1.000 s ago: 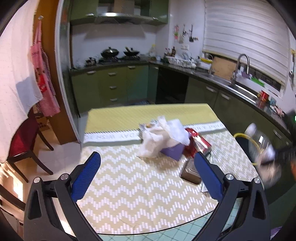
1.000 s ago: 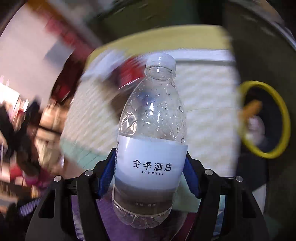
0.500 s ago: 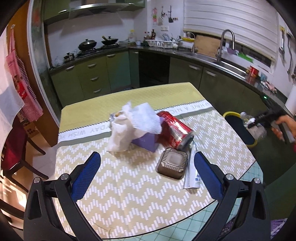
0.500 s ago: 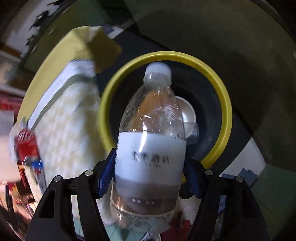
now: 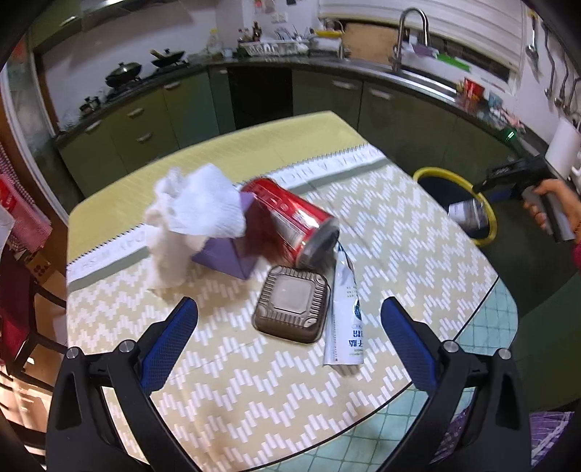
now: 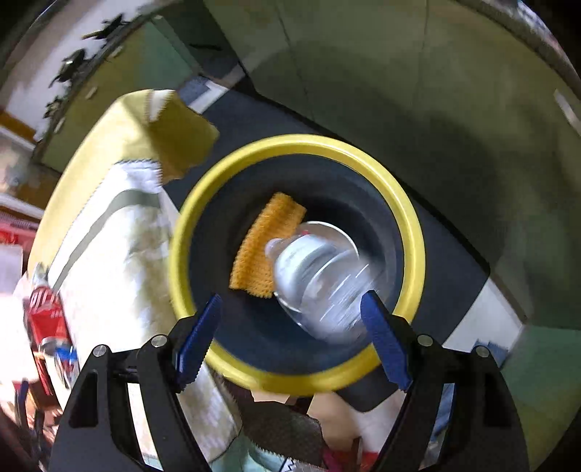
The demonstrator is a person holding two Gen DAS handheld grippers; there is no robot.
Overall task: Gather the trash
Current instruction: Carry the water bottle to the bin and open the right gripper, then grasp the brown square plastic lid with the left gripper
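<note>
- Right gripper fingers apart above the yellow-rimmed bin; blurred bottle inside, beside an orange cloth.
- Left gripper fingers apart over the surface; brown tray, red can, tissue crowded together.

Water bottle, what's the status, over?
Right gripper open, water bottle blurred, dropping into yellow-rimmed bin. Left gripper open over table; red can, brown tray not yet collected.

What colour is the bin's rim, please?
Yellow; the bin rim shows best in the right wrist view.

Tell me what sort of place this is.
A home kitchen, most likely: green cabinets, woks on a stove, a sink faucet, and a dining table under a zigzag cloth.
</note>
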